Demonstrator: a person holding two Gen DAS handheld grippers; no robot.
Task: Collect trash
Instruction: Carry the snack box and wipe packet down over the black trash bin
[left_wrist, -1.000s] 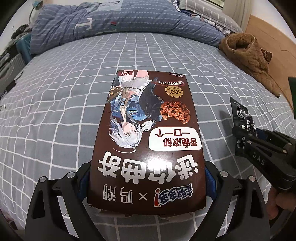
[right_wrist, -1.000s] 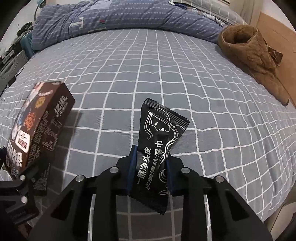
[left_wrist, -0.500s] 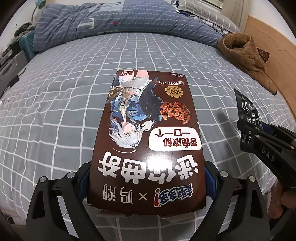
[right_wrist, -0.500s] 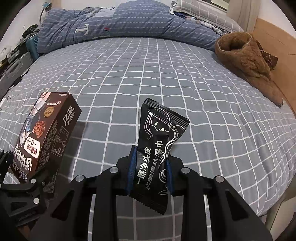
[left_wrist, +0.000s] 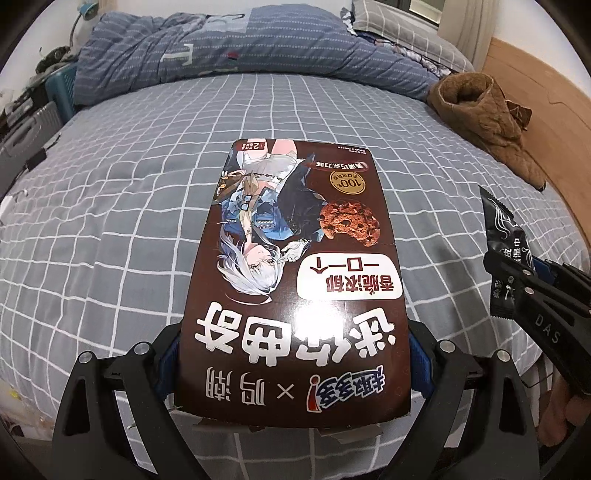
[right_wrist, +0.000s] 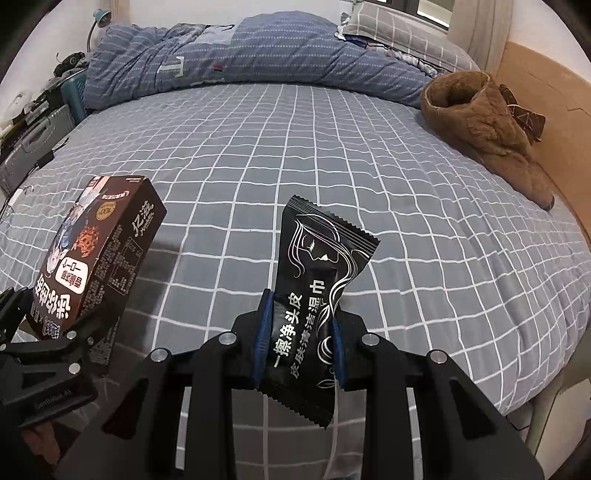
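A brown cookie box (left_wrist: 295, 280) with a cartoon figure on its face is held flat above the bed, and my left gripper (left_wrist: 293, 363) is shut on its near end. The same cookie box (right_wrist: 94, 254) shows at the left of the right wrist view, with the left gripper (right_wrist: 70, 328) under it. My right gripper (right_wrist: 300, 343) is shut on a black wipe sachet (right_wrist: 314, 291) with white line art, held upright. That wipe sachet (left_wrist: 504, 251) and the right gripper (left_wrist: 517, 269) appear at the right edge of the left wrist view.
A grey checked bed (right_wrist: 332, 166) fills both views. A rolled blue duvet (right_wrist: 240, 59) lies along its far side. A brown fleece garment (right_wrist: 484, 125) lies at the far right by a wooden headboard (right_wrist: 546, 92). Clutter and a suitcase (right_wrist: 29, 144) stand off the left edge.
Both views have pulled back and up from the bed, so more of the duvet and the near edge shows. The right gripper with the sachet has drifted lower right in the left view. Both grips are unchanged.
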